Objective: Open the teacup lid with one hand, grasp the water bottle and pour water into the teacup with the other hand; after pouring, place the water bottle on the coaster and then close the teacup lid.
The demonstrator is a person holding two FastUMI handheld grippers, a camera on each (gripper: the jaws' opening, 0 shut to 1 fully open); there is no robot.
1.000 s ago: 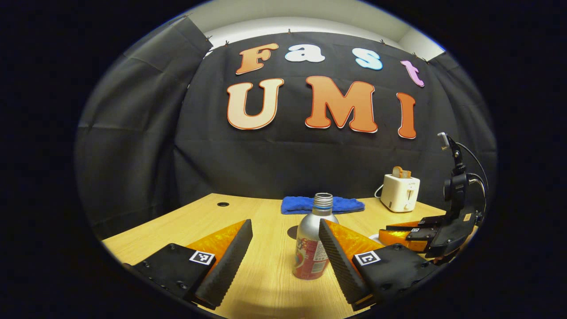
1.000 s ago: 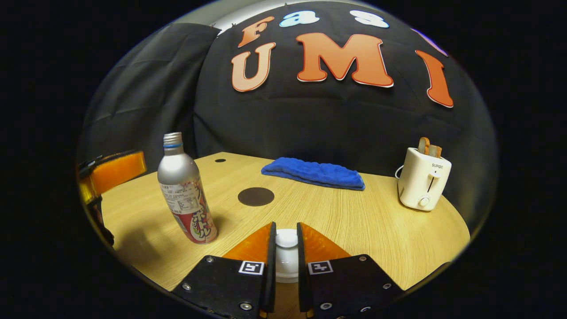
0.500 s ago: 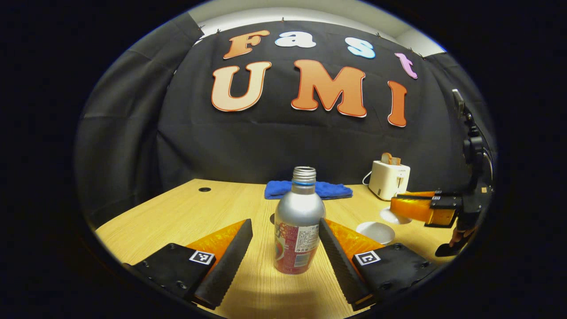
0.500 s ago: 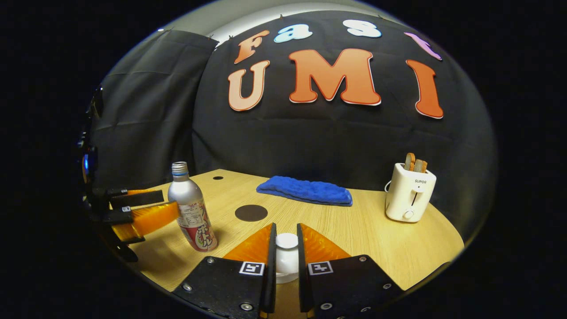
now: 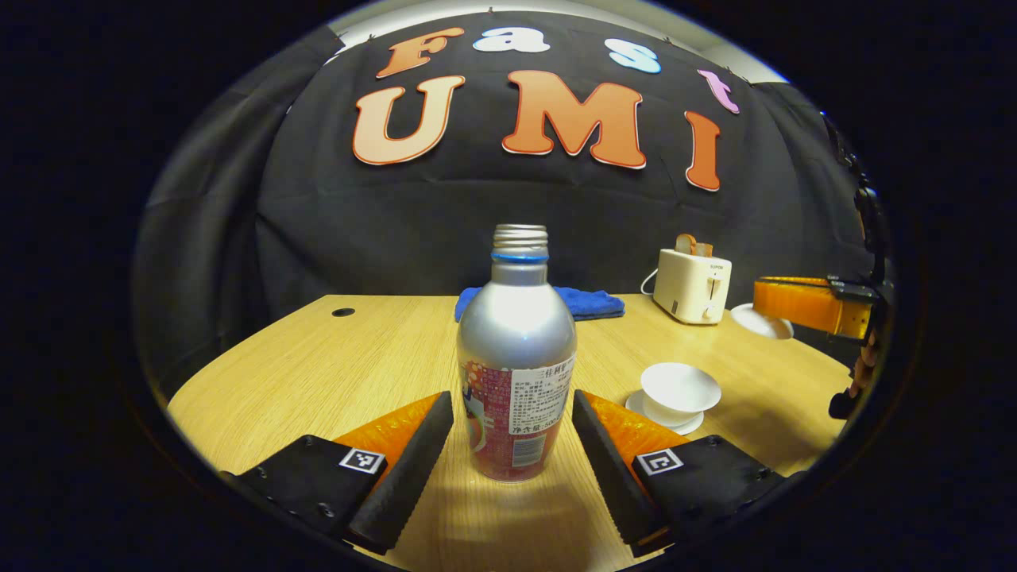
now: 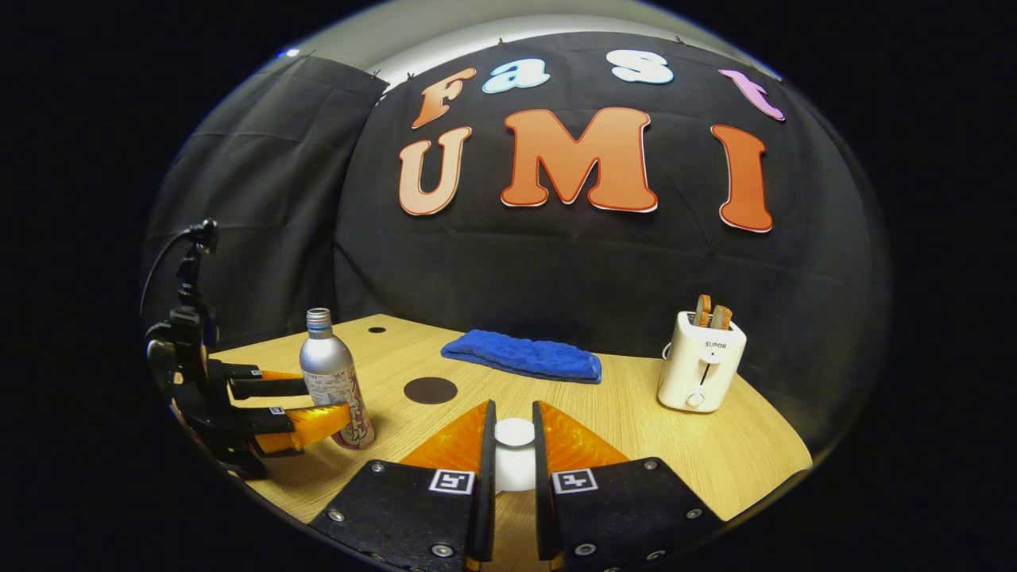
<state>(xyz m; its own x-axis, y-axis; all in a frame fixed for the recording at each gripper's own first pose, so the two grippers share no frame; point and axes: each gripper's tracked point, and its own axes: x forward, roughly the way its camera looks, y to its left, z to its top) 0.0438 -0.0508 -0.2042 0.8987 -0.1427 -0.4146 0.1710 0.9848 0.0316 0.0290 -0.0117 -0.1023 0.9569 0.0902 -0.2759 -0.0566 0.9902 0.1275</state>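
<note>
A silver water bottle (image 5: 516,357) with a red label and no cap stands upright on the table, between the spread fingers of my open left gripper (image 5: 512,453); I cannot tell if they touch it. Right of it sits the white teacup (image 5: 679,388), uncovered, on its saucer. My right gripper (image 6: 514,413) is shut on the knob of the white lid (image 6: 514,435) and holds it in the air. In the left gripper view it hangs at the far right (image 5: 802,306), above and beyond the cup. The dark round coaster (image 6: 430,390) lies behind the bottle (image 6: 330,381).
A folded blue towel (image 6: 520,356) lies along the back of the wooden table (image 5: 357,357). A white toaster (image 6: 701,361) with bread in it stands at the back right. A small cable hole (image 5: 343,312) is at the back left.
My left gripper has moved forward, so the bottle now stands between its open fingers. My right gripper has lifted the lid up and away from the cup.
</note>
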